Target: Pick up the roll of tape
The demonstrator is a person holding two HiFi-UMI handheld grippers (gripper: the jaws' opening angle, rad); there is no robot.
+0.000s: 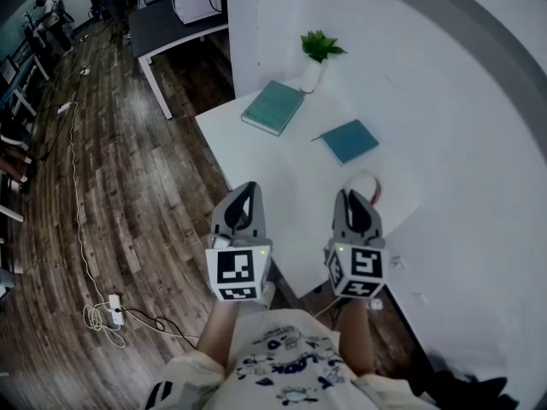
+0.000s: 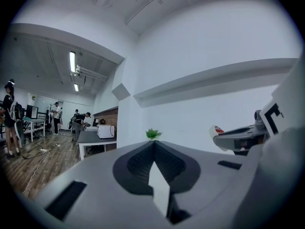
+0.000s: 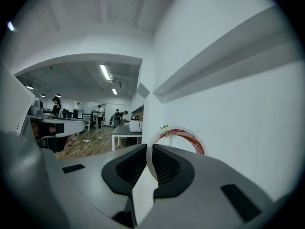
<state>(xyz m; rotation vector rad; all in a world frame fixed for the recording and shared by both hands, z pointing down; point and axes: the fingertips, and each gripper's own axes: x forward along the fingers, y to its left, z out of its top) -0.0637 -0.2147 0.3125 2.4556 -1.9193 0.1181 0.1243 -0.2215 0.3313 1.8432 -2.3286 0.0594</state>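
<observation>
The roll of tape [image 3: 181, 133] is in my right hand-held gripper [image 3: 149, 149]. The jaws are pinched down narrow on one wall of the ring, one pad inside the hoop and one outside, so the roll stands on edge with its red-printed band arching up past the jaw tips. In the head view it sits just ahead of that hand-held gripper, over the near edge of the white surface [image 1: 282, 178]. The right gripper view looks level across the room with only wall behind the roll, so I judge it is already lifted off the surface, not resting on it. My left hand-held gripper [image 1: 246, 193] hangs beside the right one, over the near corner on the floor side. Its jaws are drawn together with nothing between them, so it plays no part in the hold. Farther out, a green book [image 1: 273, 107] lies toward the far edge and a blue book [image 1: 350, 140] sits nearer the middle, toward the wall-side edge. A small potted plant [image 1: 318, 54] stands at the far corner. As I read it, the pick itself is done, and all that is left is to hold the grip firm so the thin wall does not slip.
</observation>
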